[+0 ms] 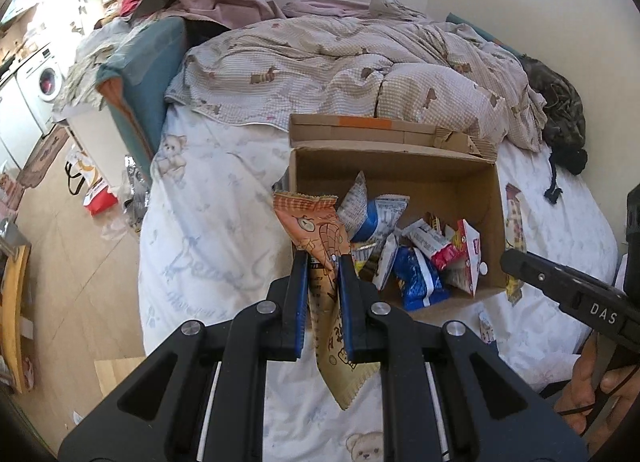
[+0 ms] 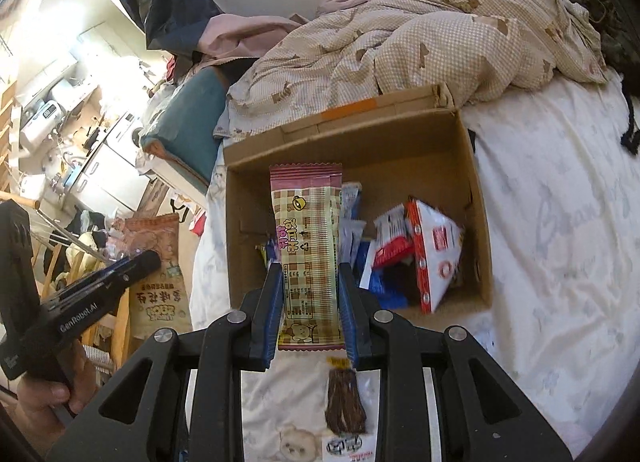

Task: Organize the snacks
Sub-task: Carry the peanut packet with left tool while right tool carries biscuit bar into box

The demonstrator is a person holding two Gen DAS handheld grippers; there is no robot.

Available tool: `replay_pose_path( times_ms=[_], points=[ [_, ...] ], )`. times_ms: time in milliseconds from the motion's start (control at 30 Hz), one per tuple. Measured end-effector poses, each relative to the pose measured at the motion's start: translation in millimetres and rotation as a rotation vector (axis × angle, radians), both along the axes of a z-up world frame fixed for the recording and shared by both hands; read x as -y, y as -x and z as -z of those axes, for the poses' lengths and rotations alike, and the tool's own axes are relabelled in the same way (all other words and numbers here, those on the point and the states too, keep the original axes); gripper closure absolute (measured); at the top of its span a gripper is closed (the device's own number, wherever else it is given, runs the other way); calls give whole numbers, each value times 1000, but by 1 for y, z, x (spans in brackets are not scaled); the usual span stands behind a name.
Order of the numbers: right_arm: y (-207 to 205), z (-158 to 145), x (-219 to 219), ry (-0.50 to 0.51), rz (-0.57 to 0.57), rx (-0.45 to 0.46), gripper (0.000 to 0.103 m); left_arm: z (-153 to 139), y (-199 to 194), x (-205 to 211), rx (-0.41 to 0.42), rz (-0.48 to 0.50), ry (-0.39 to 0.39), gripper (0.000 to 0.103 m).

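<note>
An open cardboard box [image 1: 486,222] sits on the bed and holds several snack packets [image 1: 420,258]. My left gripper [image 1: 324,262] is shut on an orange bear-print snack packet [image 1: 316,230], held just at the box's near left corner. My right gripper [image 2: 308,268] is shut on a pink and yellow checked snack bar [image 2: 306,246], held over the box [image 2: 476,190] near its front left. The right gripper shows at the right edge of the left wrist view [image 1: 560,286]; the left gripper shows at the left of the right wrist view [image 2: 92,282].
A crumpled checked duvet [image 1: 360,66] lies behind the box. A dark jerky packet [image 2: 346,406] lies on the white bear-print sheet [image 2: 560,222] in front of the box. More packets [image 1: 514,222] lie right of the box. The floor with bags [image 1: 94,190] is at the left.
</note>
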State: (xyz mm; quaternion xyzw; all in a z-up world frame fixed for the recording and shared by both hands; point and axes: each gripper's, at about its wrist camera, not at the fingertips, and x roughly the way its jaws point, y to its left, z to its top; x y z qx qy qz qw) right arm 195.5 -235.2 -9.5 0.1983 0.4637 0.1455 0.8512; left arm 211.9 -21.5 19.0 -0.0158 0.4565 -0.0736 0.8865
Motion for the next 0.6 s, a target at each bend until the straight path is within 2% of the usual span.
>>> replay_pose_path(
  times_ms=[100, 300, 400, 600],
  points=[
    [-15, 6, 2, -22, 24, -22, 75, 4, -15, 10, 7, 12, -16, 91],
    [-38, 20, 0, 3, 13, -42, 75, 15, -37, 27, 21, 30, -23, 91],
    [-45, 35, 1, 5, 18, -69, 75, 29, -48, 34, 36, 57, -1, 91],
    [-53, 67, 4, 23, 64, -113, 75, 65, -64, 34, 4, 50, 4, 91]
  ],
)
